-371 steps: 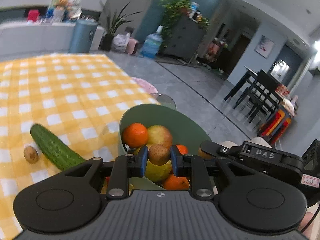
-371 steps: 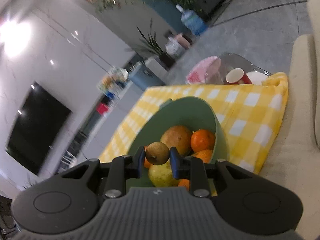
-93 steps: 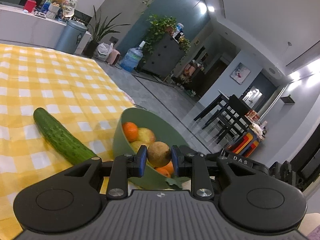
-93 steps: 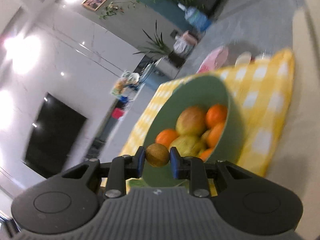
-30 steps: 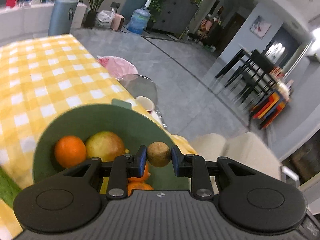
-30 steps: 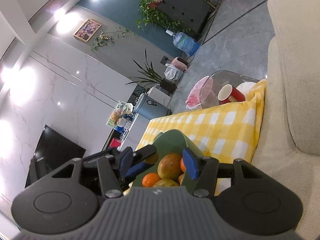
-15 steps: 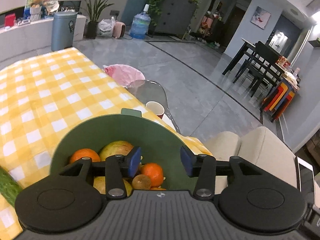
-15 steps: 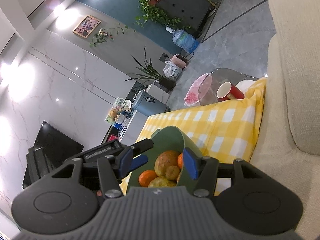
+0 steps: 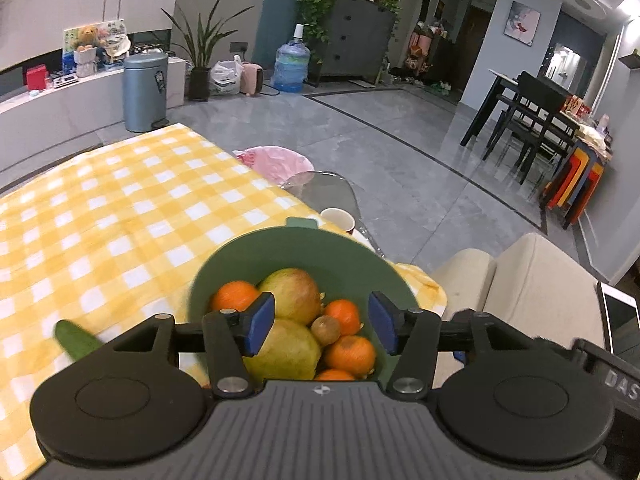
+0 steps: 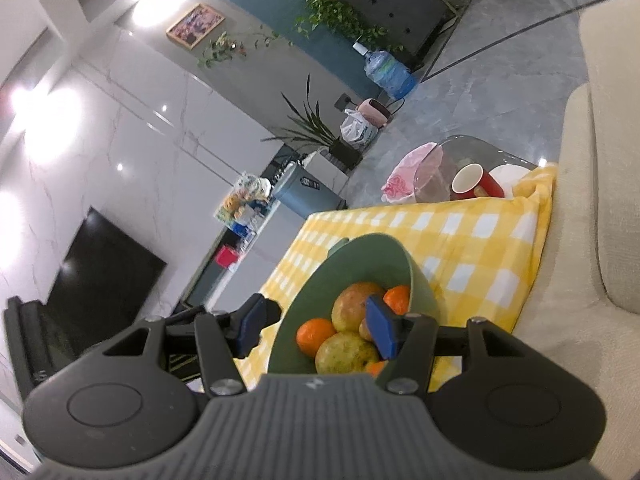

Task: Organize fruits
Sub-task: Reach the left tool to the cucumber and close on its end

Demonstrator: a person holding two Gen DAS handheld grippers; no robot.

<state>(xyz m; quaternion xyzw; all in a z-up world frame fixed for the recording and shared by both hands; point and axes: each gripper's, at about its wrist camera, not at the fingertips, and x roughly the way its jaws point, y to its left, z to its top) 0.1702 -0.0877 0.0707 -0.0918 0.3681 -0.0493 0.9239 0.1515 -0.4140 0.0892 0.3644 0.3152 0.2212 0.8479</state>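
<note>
A green bowl (image 9: pixel 348 246) stands on the yellow checked cloth (image 9: pixel 120 216) near the table's right end. In it lie oranges, two large yellow-green fruits and a small brown kiwi (image 9: pixel 325 330). My left gripper (image 9: pixel 322 322) hovers above the bowl, its jaws opening with nothing gripped; the kiwi lies loose in the bowl below them. In the right wrist view the same bowl (image 10: pixel 420 280) sits under my right gripper (image 10: pixel 316 326), which is open and empty. A green cucumber (image 9: pixel 76 340) lies on the cloth left of the bowl.
A red paper cup (image 10: pixel 474 182) and a white dish stand on the bare glass end of the table. A pink-lined bin (image 9: pixel 276 162) stands on the floor beyond. A beige sofa (image 9: pixel 528 280) runs along the right, with a phone (image 9: pixel 622 320) on it.
My left gripper let the kiwi drop into the bowl, spread its jaws and rose away from the bowl. The right gripper stayed open and lifted slightly.
</note>
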